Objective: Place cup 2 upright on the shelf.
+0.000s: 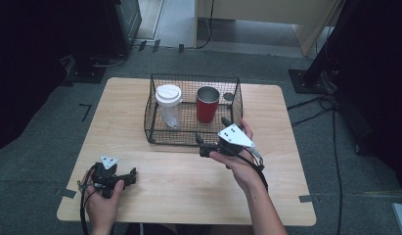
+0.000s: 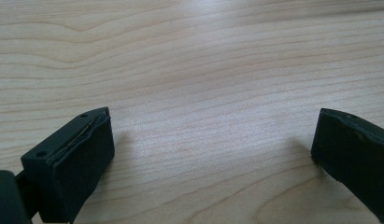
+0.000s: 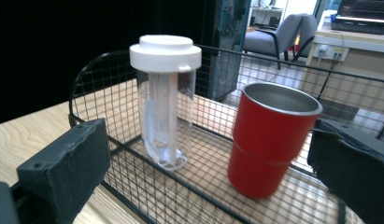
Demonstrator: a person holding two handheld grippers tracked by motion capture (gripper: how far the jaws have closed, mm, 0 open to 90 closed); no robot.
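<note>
Right claw (image 3: 208,158) gapes before one basket (image 3: 133,161) holding two cups, seemingly.

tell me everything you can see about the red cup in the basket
The red cup is a tapered tumbler, wider at the top, with a matte red outside and a bare steel-looking inside and rim. A faint seam rings its lower body. It has no lid and stands upright on the floor of the black wire basket, in the right half, apart from the clear lidded tumbler. What it holds cannot be told. The right gripper sits just outside the basket, open, touching nothing.
</note>
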